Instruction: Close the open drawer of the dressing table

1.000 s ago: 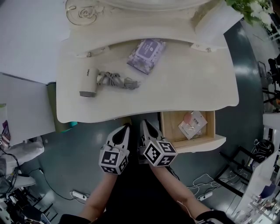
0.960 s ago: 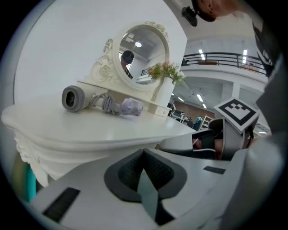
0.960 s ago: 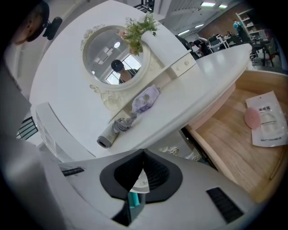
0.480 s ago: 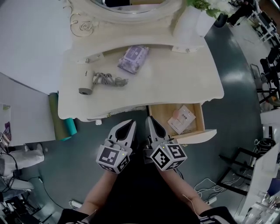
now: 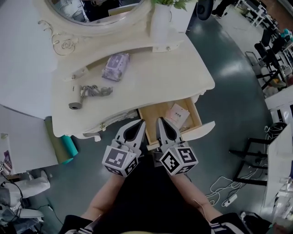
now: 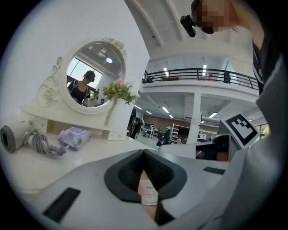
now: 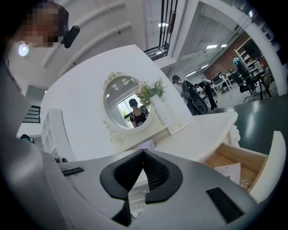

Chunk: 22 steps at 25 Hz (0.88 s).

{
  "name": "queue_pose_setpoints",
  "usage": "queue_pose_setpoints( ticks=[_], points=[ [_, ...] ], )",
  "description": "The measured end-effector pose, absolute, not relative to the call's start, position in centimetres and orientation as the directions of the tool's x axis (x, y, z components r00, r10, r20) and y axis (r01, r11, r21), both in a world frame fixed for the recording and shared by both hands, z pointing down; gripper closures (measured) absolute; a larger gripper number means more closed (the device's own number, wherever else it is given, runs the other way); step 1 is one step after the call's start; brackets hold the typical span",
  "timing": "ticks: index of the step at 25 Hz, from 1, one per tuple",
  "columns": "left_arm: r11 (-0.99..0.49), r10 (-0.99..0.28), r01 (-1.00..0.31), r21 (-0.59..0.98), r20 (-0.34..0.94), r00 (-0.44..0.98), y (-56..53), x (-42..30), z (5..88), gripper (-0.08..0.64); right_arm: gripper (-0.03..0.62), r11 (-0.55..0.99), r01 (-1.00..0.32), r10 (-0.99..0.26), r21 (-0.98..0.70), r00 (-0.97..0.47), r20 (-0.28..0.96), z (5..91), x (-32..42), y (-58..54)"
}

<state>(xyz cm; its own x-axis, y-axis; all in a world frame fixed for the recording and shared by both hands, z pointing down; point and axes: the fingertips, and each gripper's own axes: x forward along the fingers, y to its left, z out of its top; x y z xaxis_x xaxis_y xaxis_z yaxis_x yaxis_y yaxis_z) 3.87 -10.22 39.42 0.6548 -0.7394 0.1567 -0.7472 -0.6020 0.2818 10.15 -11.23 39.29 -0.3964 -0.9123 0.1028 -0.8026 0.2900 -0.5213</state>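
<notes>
Table point(image 5: 151, 87): one, cream, with one oval mirror point(image 5: 91, 11) at its back.
Drawer point(image 5: 158, 112): one, pulled out at the table's front right, its front panel point(image 5: 203, 130) well clear of the table edge. It lies just ahead of both grippers, whose tips overlap its near left part in the head view; contact cannot be told.
Grippers: two, side by side. Left gripper point(image 5: 140, 122) has its jaws together, empty. Right gripper point(image 5: 159, 120) has its jaws together, empty.
Vase point(image 5: 160, 20): one, white.
Dryer point(image 5: 75, 104): one, with coiled cord.
Pack point(image 5: 115, 66): one, purple.
Card point(image 5: 177, 113): one, in the drawer.
Change: half a second ago the drawer sat right of the right gripper; it is as far out as before.
</notes>
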Motion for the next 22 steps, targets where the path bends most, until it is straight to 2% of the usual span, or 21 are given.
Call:
queue_pose_setpoints(
  ticks=[6, 11, 22],
  points=[
    [-0.658, -0.714, -0.72, 0.221, 0.124, 0.69, -10.4, 6.4, 38.3, 0.558, 0.569, 0.236, -0.831, -0.948, -0.503, -0.31, 0.067, 38.5, 13.3, -10.6],
    [-0.691, -0.671, -0.683, 0.235, 0.144, 0.728, -10.0, 8.6, 38.9, 0.56, 0.569, 0.188, -0.859, -0.966, -0.477, -0.248, 0.067, 38.5, 15.4, -9.8],
    [-0.793, -0.454, -0.517, 0.321, 0.255, 0.854, -4.8, 15.8, 43.4, 0.558, 0.569, -0.058, -0.892, -0.987, -0.449, -0.016, 0.159, 42.2, 23.2, -5.5]
  ],
)
